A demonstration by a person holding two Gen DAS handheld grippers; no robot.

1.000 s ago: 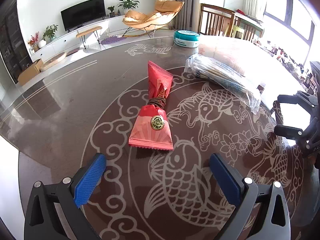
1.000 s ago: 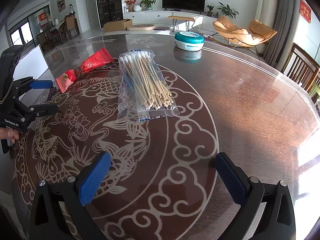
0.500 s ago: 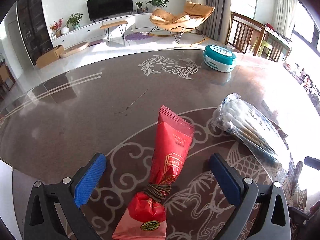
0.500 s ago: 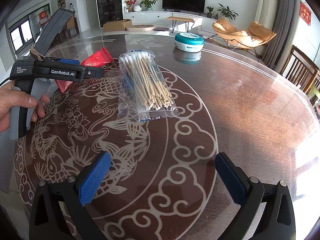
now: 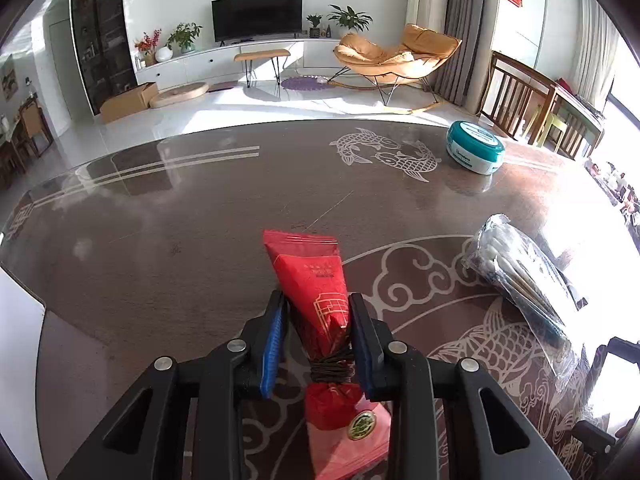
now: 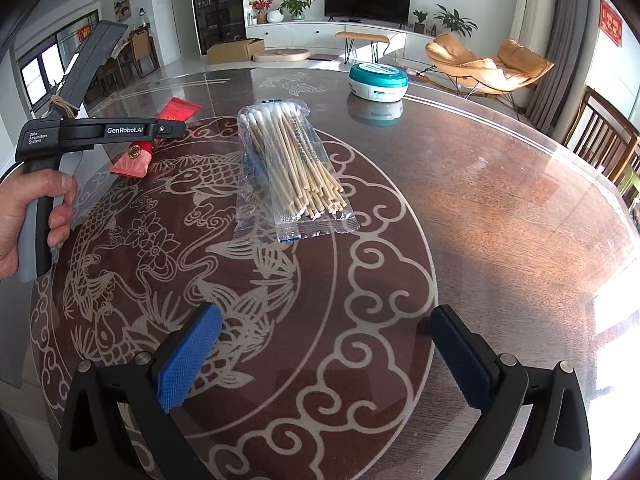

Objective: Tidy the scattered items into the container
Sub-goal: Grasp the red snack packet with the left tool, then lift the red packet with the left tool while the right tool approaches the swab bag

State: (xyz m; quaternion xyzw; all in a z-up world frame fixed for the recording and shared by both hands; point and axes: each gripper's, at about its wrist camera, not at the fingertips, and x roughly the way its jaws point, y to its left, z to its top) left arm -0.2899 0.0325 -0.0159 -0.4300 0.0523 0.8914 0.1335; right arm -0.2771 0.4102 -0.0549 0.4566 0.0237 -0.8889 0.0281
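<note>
Broadly, the round worktop [image 6: 480,208] with its pale fish and cloud pattern carries everything, and on it the clear bag of cotton swabs [image 6: 286,168] lies flat near the middle of the right wrist view, with the teal round jar [image 6: 378,80] beyond it at about 1 o'clock. Next, the right gripper [image 6: 326,356] hovers low at 6 o'clock with its blue fingers spread wide and nothing between them. Finally, the left gripper [image 5: 318,340] has its fingers pressed onto the red packet [image 5: 316,292] near its string-tied waist, and this packet lies at 10 o'clock from the swabs.
</note>
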